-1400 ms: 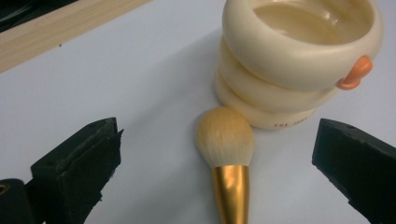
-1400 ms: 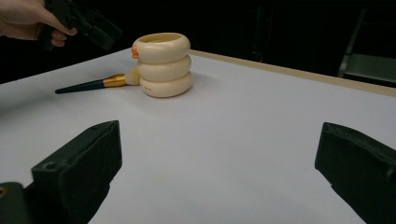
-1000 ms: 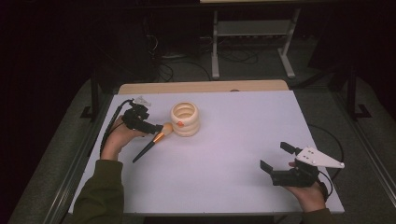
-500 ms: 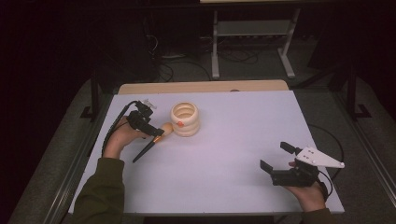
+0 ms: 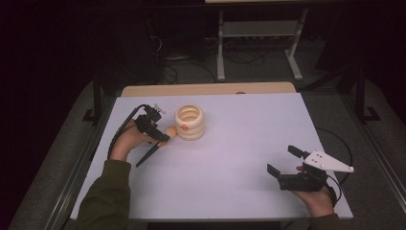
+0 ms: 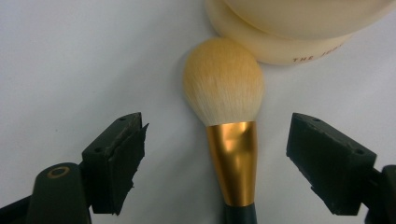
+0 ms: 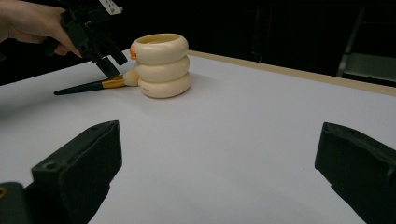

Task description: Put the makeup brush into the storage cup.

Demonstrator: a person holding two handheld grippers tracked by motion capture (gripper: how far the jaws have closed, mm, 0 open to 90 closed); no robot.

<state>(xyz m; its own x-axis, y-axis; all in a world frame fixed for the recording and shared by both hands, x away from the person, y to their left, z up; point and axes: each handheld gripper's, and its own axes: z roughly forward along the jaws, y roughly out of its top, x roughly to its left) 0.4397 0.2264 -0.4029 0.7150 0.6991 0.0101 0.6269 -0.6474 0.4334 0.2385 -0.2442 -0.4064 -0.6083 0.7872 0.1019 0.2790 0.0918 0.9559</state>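
— Jaws on the left gripper (image 6: pixel 215 158) have just been narrowing since a second ago, spread either side of the makeup brush (image 6: pixel 229 140), pads not touching!

— And the brush?

— Flat on the table (image 5: pixel 239 158), bristles at twelve o'clock touching the cream ringed holder (image 5: pixel 189 122).

— Right gripper (image 5: pixel 286 163)?

— Jaws wide apart, nothing between them, hand unmoved.

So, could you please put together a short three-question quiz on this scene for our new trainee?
1. True or false: the left gripper already clamps the makeup brush.
2. What does the brush's bristle head touch? A) the cream ringed holder B) the right gripper C) the table's edge
3. Which part of the brush lies between the left gripper's jaws?

Key: 1 false, the jaws have just been closing but stand clear of it; 2 A; 3 the gold ferrule.
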